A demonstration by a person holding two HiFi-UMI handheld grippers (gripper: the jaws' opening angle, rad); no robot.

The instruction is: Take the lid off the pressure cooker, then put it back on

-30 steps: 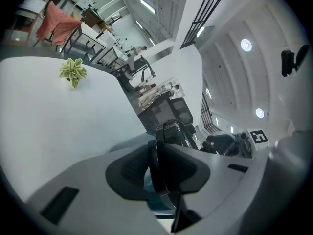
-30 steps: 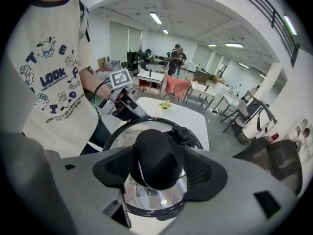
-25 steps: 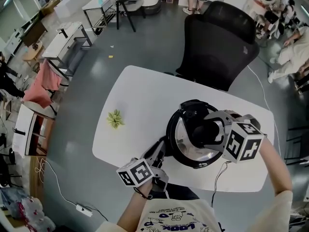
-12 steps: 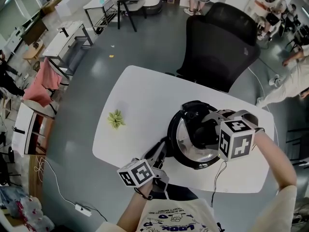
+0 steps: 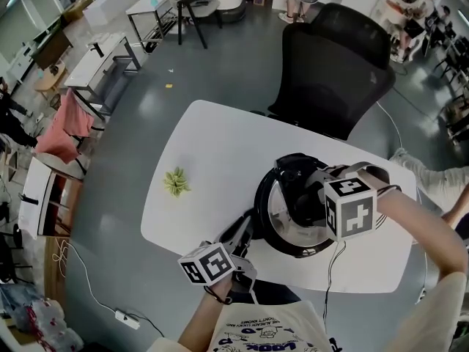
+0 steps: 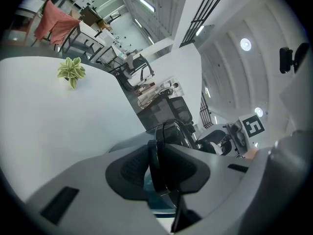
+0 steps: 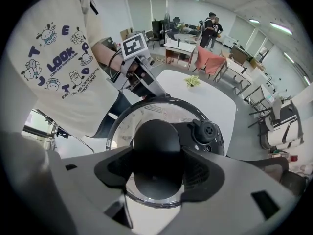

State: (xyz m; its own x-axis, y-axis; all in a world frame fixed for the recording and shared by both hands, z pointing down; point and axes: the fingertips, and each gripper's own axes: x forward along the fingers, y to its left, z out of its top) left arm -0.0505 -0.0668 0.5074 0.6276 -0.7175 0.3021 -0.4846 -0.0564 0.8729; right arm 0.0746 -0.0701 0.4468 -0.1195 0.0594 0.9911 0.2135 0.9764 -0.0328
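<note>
The pressure cooker point(image 5: 272, 229) stands on the white table point(image 5: 212, 141) with its shiny, black-rimmed lid point(image 7: 146, 114) on. My right gripper point(image 5: 311, 200) points straight down over the lid. Its jaws are closing around the black oval lid handle point(image 7: 156, 146), and both pads touch the handle's sides. A black valve knob point(image 7: 208, 130) sits beside the handle. My left gripper point(image 5: 245, 231) reaches in from the near left and is shut on the cooker's black side handle point(image 6: 159, 168), which stands edge-on between the pads.
A small green plant point(image 5: 175, 180) sits on the table's left part. A black office chair point(image 5: 333, 64) stands behind the table. The cooker's cable point(image 5: 331, 266) hangs off the near edge. Desks and people are further off in the room.
My right gripper has turned and shifted a little left over the lid, and its jaws have narrowed on the handle. The left gripper and the cooker have stayed put.
</note>
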